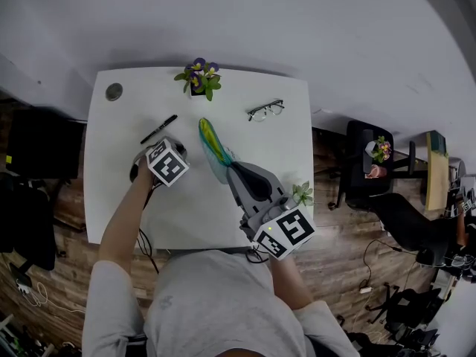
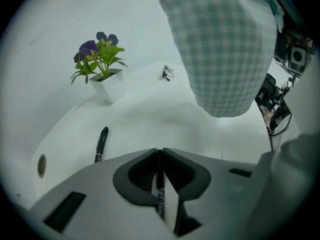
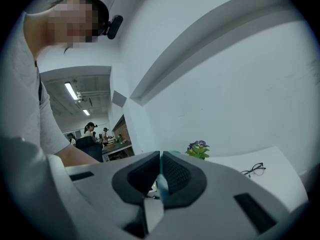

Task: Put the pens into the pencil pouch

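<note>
1. Nearest, on the left: left gripper [image 2: 159,154] pinched shut on a black pen [image 2: 160,196], barrel lying lengthwise between the pads with only a thin sliver showing. So narrow a hold could probably let it twist or slide out during a lift or a tilt.
2. On the right: right gripper [image 3: 161,159] closed on a teal edge of the pencil pouch [image 2: 222,49]. Checked fabric hanging free in the air above the table [image 1: 201,214], rounded bottom downward, touching nothing below.
3. Judged step: bringing the clamped pen over to the pouch mouth.
   - Held by one edge only, so apt to sag shut or swing away at the first poke.
   - Pen tip may catch on the rim and lever out of the pads.
   - Fabric may pull out of the pinch under a downward push.
4. Farther out: second pen [image 1: 158,129] flat on the table, beyond the left gripper and well apart from the pouch, not yet put away. Easily nudged into a roll by a careless sweep of that gripper.
5. Farther again: glasses [image 1: 265,111] to the right, then a potted plant [image 1: 199,79] at the far edge. Both at some risk from a swinging pouch or a wide reach.
</note>
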Motion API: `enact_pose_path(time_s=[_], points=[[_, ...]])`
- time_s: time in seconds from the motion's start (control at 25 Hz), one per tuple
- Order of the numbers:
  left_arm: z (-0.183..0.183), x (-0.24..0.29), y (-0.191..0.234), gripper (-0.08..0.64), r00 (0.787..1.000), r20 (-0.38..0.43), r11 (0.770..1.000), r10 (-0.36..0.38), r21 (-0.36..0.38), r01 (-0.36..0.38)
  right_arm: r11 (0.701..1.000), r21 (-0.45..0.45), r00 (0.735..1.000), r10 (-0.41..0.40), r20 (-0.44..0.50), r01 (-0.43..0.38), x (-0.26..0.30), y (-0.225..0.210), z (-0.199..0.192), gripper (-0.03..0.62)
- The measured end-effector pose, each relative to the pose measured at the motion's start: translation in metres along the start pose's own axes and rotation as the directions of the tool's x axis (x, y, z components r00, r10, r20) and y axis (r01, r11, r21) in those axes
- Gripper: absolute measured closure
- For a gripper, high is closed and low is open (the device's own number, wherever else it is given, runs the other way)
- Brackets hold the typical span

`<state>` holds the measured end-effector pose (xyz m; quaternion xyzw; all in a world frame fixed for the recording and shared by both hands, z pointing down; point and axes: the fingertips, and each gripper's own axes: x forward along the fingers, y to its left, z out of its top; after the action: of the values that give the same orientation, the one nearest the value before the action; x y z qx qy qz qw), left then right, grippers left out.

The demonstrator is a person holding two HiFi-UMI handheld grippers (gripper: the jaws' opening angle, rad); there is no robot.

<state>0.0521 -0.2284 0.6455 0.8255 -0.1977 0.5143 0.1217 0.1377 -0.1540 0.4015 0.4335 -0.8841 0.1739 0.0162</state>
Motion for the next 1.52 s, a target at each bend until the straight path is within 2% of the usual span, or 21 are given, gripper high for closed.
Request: enact_pose_path(time_s=[0.12,0.28,0.44,0.52,0.6,0.8,1.04,1.32,1.4,1.52], points=[[0.002,-0.005,0.002,0.506,0.999,0.044,0.999,0.021,-0.039,-0.020,1.000,0.002,1.000,0.000,0.003,0.000,0.000,0.000,0.000,0.552],[0.018,-0.033,0.008,0.506,0.982,0.181,0.992,0.060,-0.122,-0.038,1.000,0.004,1.000,0.010,0.008,-0.010,0.001,0.003,0.002,0.552],[0.032,-0.071,0.013,0.506,0.938,0.324,0.979,0.119,-0.198,-0.056,0.999,0.002,0.999,0.034,0.011,-0.034,0.008,0.009,0.005,0.552],[0.036,-0.095,0.015,0.506,0.908,0.390,0.970,0.156,-0.235,-0.066,0.999,-0.003,0.999,0.051,0.013,-0.051,0.012,0.013,0.006,0.552],[0.038,-0.120,0.017,0.506,0.868,0.456,0.958,0.197,-0.279,-0.071,0.998,-0.009,0.998,0.068,0.014,-0.068,0.017,0.018,0.007,0.552],[0.038,-0.183,0.023,0.506,0.747,0.595,0.926,0.296,-0.371,-0.072,0.994,-0.020,0.994,0.106,0.009,-0.106,0.026,0.030,0.005,0.552],[0.042,-0.261,0.022,0.506,0.561,0.726,0.899,0.398,-0.430,-0.081,0.988,-0.012,0.988,0.152,0.000,-0.152,0.032,0.050,-0.001,0.552],[0.054,-0.333,0.007,0.506,0.325,0.843,0.900,0.428,-0.431,-0.068,0.978,0.001,0.978,0.209,-0.001,-0.209,0.035,0.072,-0.008,0.552],[0.057,-0.347,0.004,0.506,0.270,0.863,0.902,0.426,-0.428,-0.056,0.976,0.001,0.976,0.219,-0.002,-0.219,0.035,0.077,-0.009,0.552],[0.062,-0.365,-0.001,0.506,0.201,0.883,0.904,0.424,-0.425,-0.042,0.974,0.006,0.974,0.225,-0.001,-0.225,0.034,0.083,-0.011,0.552]])
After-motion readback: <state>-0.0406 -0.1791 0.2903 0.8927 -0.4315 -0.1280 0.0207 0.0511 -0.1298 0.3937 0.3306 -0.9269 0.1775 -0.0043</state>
